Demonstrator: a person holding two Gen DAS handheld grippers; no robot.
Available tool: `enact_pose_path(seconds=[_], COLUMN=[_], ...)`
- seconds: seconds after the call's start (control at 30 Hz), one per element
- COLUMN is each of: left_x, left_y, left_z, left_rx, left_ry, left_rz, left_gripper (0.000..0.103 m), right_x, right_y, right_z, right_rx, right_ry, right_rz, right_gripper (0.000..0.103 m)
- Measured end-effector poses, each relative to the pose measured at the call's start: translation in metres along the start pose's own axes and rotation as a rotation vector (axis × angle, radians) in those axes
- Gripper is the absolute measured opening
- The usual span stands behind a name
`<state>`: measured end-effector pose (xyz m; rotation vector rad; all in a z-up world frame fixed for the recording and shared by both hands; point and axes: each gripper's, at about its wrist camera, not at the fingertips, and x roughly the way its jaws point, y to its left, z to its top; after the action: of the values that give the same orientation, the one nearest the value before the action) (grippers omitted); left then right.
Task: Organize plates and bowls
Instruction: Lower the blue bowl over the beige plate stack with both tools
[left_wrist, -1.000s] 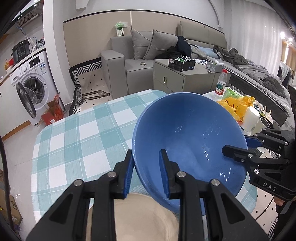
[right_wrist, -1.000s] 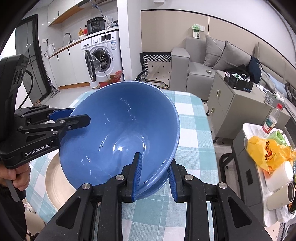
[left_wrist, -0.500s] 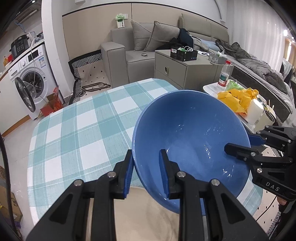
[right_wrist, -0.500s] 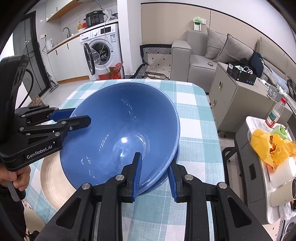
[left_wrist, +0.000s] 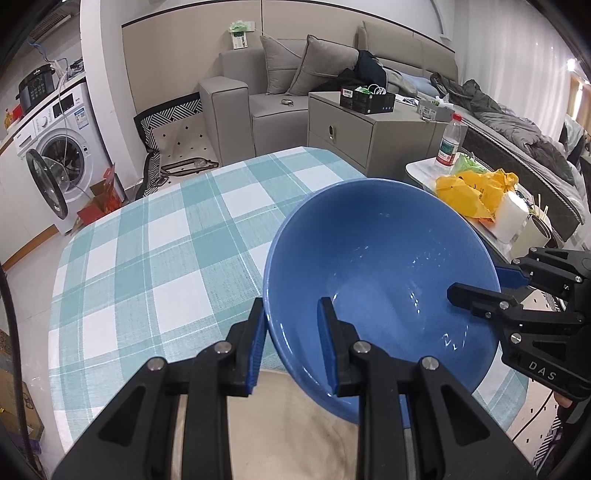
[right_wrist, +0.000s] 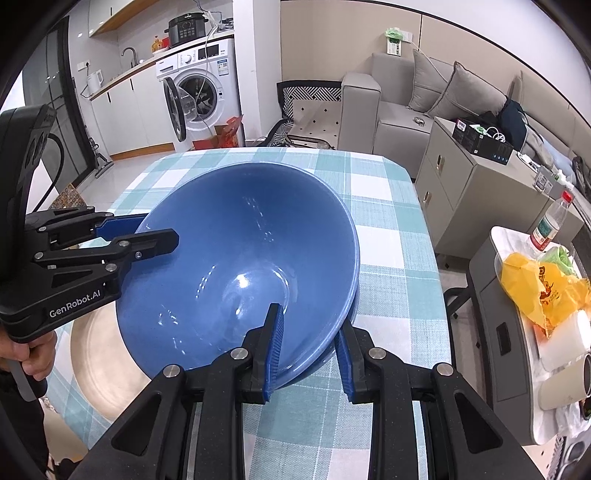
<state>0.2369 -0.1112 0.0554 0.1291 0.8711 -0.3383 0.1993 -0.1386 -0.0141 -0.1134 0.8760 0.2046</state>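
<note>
You are pinching the blue bowl (left_wrist: 380, 280) by opposite rims, left gripper (left_wrist: 291, 343) and right gripper (right_wrist: 308, 349) both clamping it, tilted above the beige plate (right_wrist: 92, 365) on the checked table (left_wrist: 155, 251).

left wrist: close, angled down over table (left_wrist: 155, 258) | right wrist: same, opposite side | shared: blue bowl (left_wrist: 376, 280)

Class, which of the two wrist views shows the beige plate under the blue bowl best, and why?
The right wrist view: the beige plate shows as a broad curved arc with its rim on the checked tablecloth, left of the blue bowl. The left wrist view shows only a beige patch between the gripper's fingers, rim hidden.
</note>
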Motion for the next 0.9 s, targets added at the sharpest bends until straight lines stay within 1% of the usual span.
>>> enact_pose_path(seconds=[0.27,0.47,0.73,0.9], left_x=[0.01,0.017,0.02,0.024], left_y=[0.0,-0.001,-0.003,-0.004], left_z=[-0.002,-0.004,-0.006,-0.008], left_rx=[-0.001,0.005,0.011,0.021], left_ry=[0.02,0.027,0.03,0.035], left_rz=[-0.006,0.007,0.014,0.026], left_gripper=[0.025,0.025,0.025,0.025], right_x=[0.008,0.014,0.016,0.019], right_y=[0.003,0.003,0.008,0.012], right_z=[-0.002,-0.004,-0.007,-0.007], right_rx=[-0.006,-0.012,-0.054,-0.081], right_ry=[0.015,0.019,0.012,0.006], right_rz=[-0.017,-0.021,-0.068,-0.112], right_gripper=[0.027,0.027,0.028,0.029])
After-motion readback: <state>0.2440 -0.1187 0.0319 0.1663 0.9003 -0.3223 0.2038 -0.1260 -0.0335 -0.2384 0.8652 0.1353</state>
